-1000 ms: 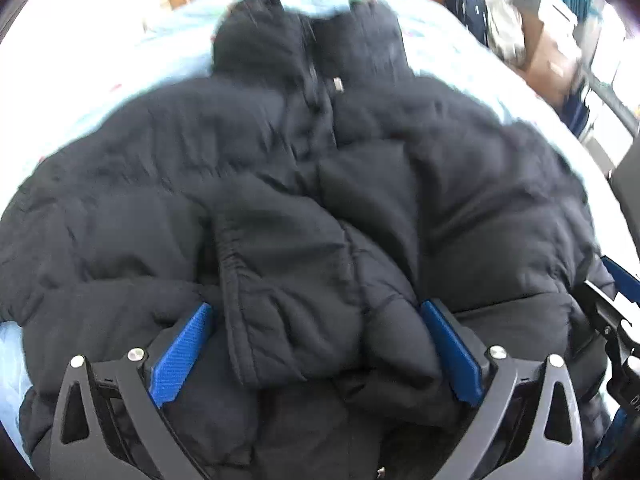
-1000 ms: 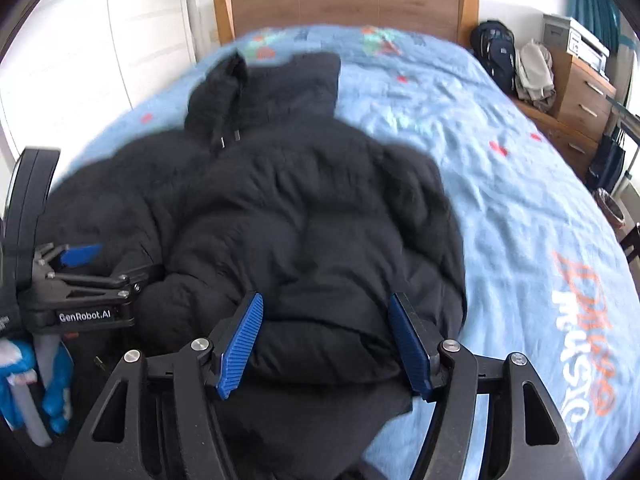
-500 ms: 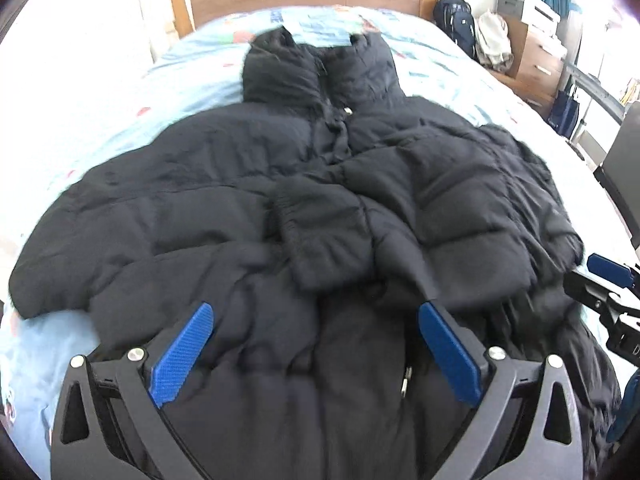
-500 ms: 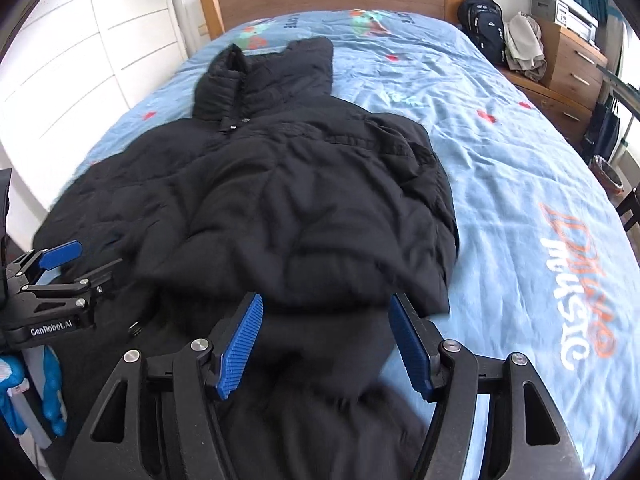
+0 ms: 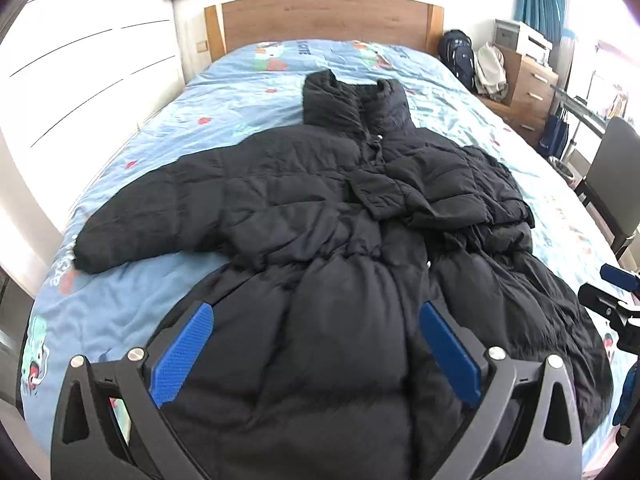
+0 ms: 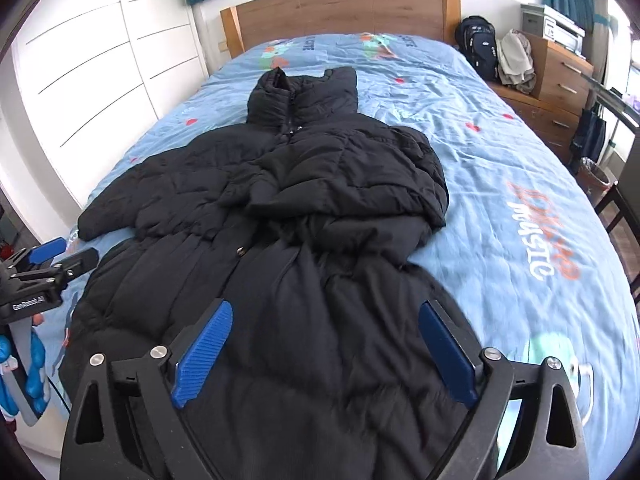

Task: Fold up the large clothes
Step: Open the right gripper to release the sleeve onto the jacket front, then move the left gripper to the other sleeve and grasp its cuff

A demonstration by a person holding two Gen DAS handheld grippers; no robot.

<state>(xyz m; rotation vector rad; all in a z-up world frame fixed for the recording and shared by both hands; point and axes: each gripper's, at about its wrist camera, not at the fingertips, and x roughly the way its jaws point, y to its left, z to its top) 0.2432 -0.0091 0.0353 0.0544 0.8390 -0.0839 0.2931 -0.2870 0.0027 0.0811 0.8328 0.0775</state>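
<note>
Left gripper (image 5: 316, 350) sits at the bottom of the left wrist view, jaws spread wide, blue pads (image 5: 182, 354) apart with nothing between them — the lower part of the black puffer coat (image 5: 320, 240) shows in the gap, beyond the fingertips; cannot tell if they touch it. Right gripper (image 6: 326, 354) is at the bottom of the right wrist view, also spread wide and holding nothing, its blue pads (image 6: 204, 354) framing the coat's lower part.

Coat lies flat on the bed (image 5: 120, 300), collar toward the top of frame, hem toward the grippers. One sleeve (image 5: 160, 216) stretches out to the left of frame in the left wrist view; the other sleeve (image 5: 416, 196) is folded across the chest, cuff near the front closure. In the right wrist view the coat runs from centre to lower centre, with bare blue bedspread (image 6: 520, 200) to its right.

The other gripper shows at the right edge of the left wrist view and the left edge of the right wrist view. Wooden headboard (image 5: 324, 20) at upper centre, backpack (image 5: 458, 56) and wooden dresser (image 5: 528, 88) at upper right.
</note>
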